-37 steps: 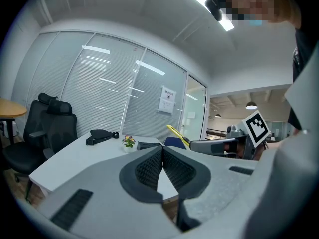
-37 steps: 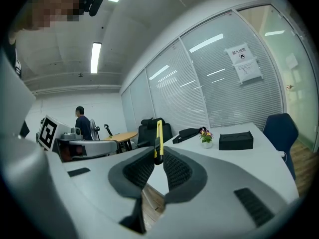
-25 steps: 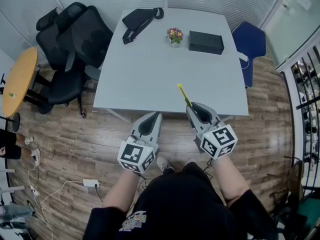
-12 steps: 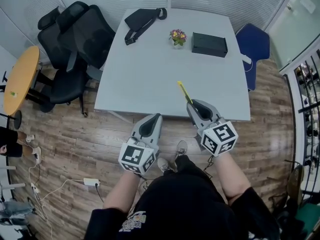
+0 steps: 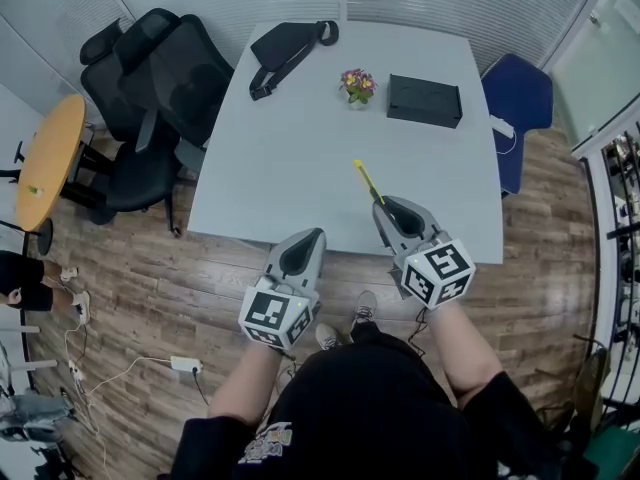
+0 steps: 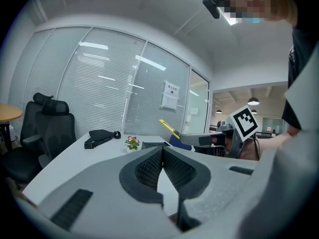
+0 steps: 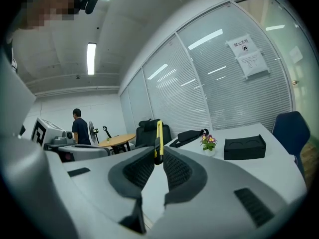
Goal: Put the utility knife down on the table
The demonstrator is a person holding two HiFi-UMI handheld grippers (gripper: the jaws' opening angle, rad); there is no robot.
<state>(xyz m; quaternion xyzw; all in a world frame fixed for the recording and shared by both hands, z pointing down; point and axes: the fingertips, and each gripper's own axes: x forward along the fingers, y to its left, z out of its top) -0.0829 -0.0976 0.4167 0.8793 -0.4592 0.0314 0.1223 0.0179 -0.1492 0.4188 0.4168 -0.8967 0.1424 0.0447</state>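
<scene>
A yellow utility knife sticks forward out of my right gripper, which is shut on it above the near edge of the white table. In the right gripper view the knife stands upright between the closed pads. My left gripper hangs shut and empty just short of the table's near edge, over the wooden floor. From the left gripper view, the knife and the right gripper show to the right.
On the table's far side lie a black bag, a small flower pot and a black box. Black office chairs stand at the left, a blue chair at the right, a round wooden table far left.
Both grippers have kept their pose with the knife still held; the view has shifted slightly, so the table sits a little lower and nearer in frame.
</scene>
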